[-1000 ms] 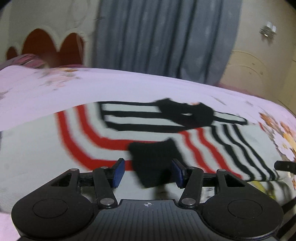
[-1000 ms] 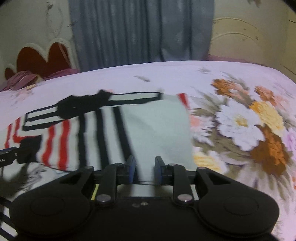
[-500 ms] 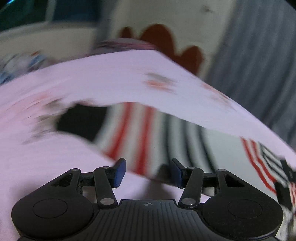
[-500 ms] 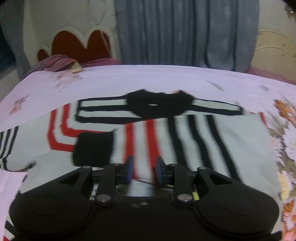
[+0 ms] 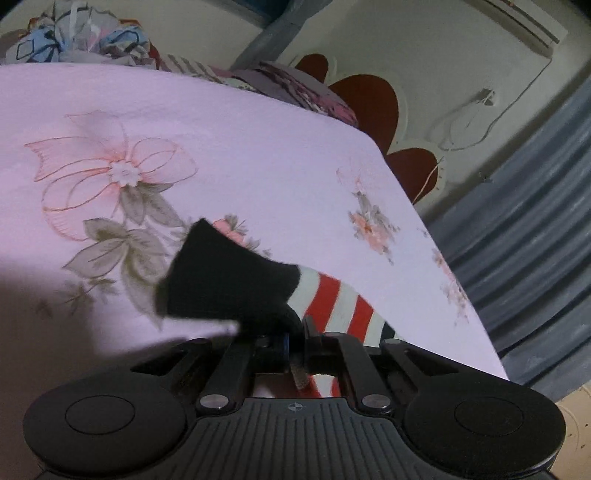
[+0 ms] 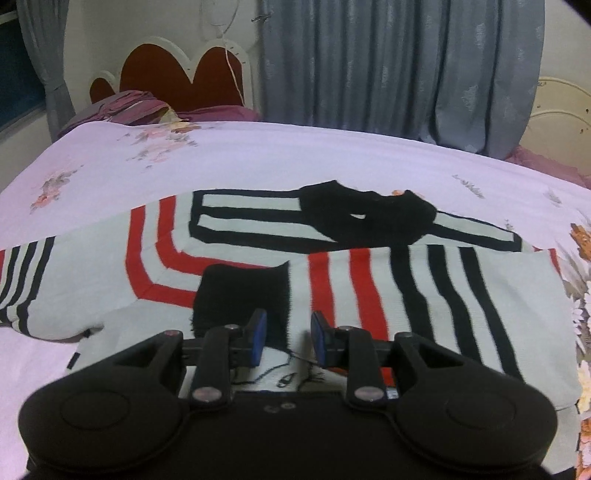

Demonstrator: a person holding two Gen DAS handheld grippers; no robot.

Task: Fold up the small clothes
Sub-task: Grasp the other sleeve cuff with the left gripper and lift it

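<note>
The left gripper [image 5: 293, 345] is closed tight on a sleeve [image 5: 332, 310] of a small striped sweater [image 6: 332, 280]; its jaws have just been closing, and the knit now sits pinched between the blue pads. From the pinch, the sleeve's black cuff [image 5: 225, 280] fans out toward ten o'clock, lifted a little above the pink floral bedsheet [image 5: 221, 147], while the red and white stripes run away toward four o'clock, under the right side of the gripper.

The right gripper [image 6: 288, 334] stands narrowly open, with a gap between its two blue pads. Nothing is held in it. The pads hang just above the sweater's lower front, and whether they touch the cloth cannot be told. The other black cuff [image 6: 243, 291] lies folded in on the sweater's body, at about eleven o'clock from this gripper, close beside its left finger.

The sweater lies spread flat in the middle of the bed. It is white with red and black stripes, and its black collar [image 6: 369, 218] sits at twelve o'clock from the right gripper, at the far edge of the garment. One striped sleeve reaches out toward nine o'clock.

A grey curtain [image 6: 406, 74] hangs behind the bed, and a red scalloped headboard [image 6: 184, 77] stands at eleven o'clock. A heap of patterned cloth [image 5: 85, 33] lies at the bed's far edge in the left view, at eleven o'clock.
</note>
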